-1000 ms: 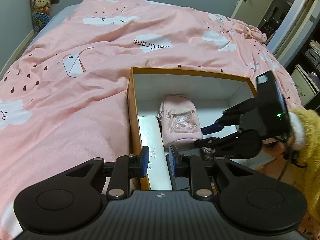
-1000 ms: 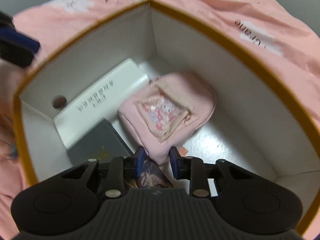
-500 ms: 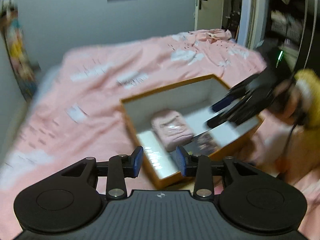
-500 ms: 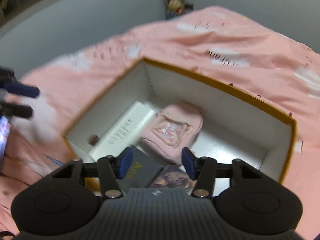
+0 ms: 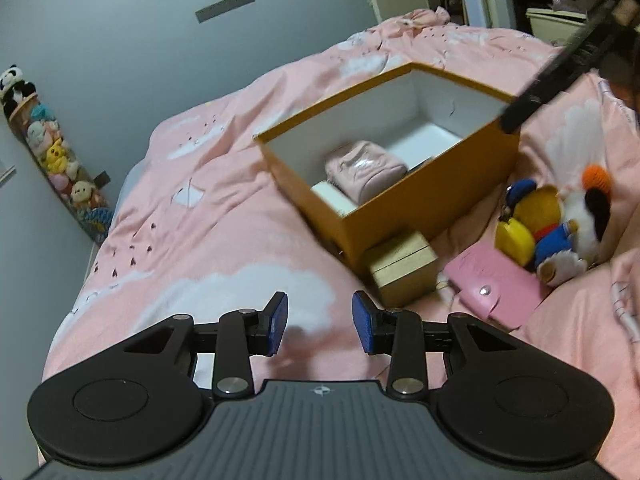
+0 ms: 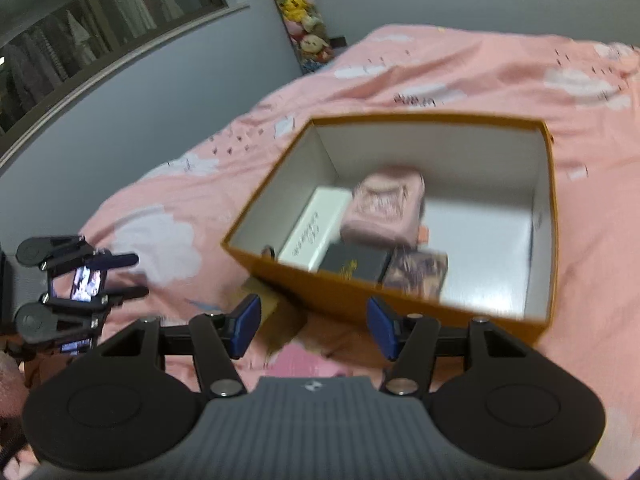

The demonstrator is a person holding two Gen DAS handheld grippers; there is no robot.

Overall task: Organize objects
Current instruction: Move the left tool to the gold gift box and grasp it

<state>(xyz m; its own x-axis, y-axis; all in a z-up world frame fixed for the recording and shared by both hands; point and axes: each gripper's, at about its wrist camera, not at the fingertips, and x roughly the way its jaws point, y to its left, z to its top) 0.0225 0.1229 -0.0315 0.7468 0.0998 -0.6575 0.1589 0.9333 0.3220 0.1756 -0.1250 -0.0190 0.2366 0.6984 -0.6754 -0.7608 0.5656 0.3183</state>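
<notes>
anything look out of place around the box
Yes: a gold box, a pink wallet and plush toys lie loose on the bedspread beside the orange box, not inside it.

Print on the white box (image 6: pixel 316 226) and bedspread (image 6: pixel 414 100) is blurred, unreadable.

One orange box (image 6: pixel 416 300) ahead of the fingers holds four things — one pink pouch (image 6: pixel 386 210), one white carton (image 6: pixel 314 230), one black case (image 6: pixel 354 266), one picture card (image 6: pixel 416 276). Outside it — one gold box (image 5: pixel 404 274), one pink wallet (image 5: pixel 494 286), two plush toys (image 5: pixel 560 224).
</notes>
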